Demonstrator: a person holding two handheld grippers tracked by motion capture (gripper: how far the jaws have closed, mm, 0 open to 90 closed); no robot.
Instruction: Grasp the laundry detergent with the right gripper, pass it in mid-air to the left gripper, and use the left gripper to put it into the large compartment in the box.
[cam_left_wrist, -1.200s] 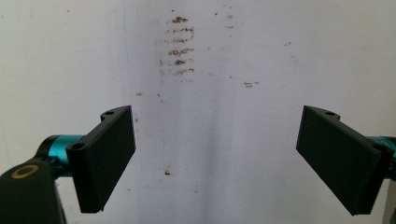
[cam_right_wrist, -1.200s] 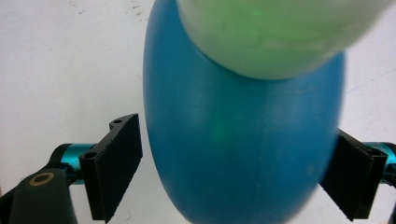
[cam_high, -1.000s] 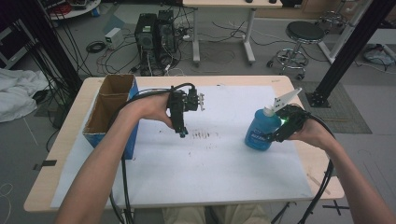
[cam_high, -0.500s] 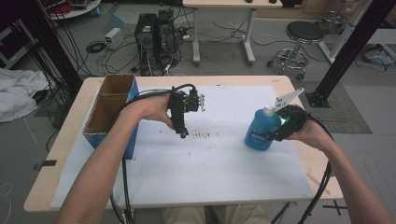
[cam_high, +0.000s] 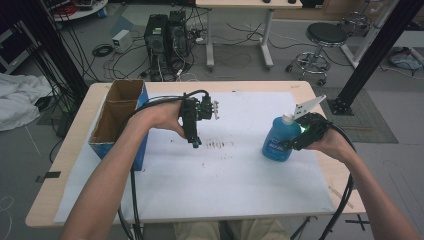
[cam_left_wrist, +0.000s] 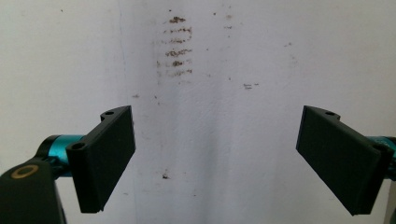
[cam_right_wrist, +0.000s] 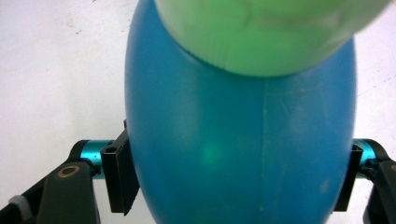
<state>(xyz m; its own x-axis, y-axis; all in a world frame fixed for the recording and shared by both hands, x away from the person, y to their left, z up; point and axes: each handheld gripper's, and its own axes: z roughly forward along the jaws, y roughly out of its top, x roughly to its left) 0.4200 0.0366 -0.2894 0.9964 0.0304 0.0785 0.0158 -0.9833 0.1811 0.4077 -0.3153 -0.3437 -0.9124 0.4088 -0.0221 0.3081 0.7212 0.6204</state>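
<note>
A blue plastic bottle (cam_high: 276, 141) with a pale cap (cam_high: 286, 120) stands upright on the right part of the white sheet (cam_high: 225, 185). My right gripper (cam_high: 300, 135) is shut on it from the right. In the right gripper view both jaws press the sides of the bottle (cam_right_wrist: 238, 140), and its cap (cam_right_wrist: 271, 32) glows green. My left gripper (cam_high: 194, 144) points down over the middle of the sheet, open and holding nothing. In the left gripper view the wide-apart left gripper (cam_left_wrist: 215, 154) hangs above brown smudges (cam_left_wrist: 176, 46).
The brown smudges (cam_high: 214, 145) mark the sheet between the two grippers. An open cardboard box with blue sides (cam_high: 117, 112) stands at the table's left edge, beside the left forearm. Cables trail from both grippers off the near edge.
</note>
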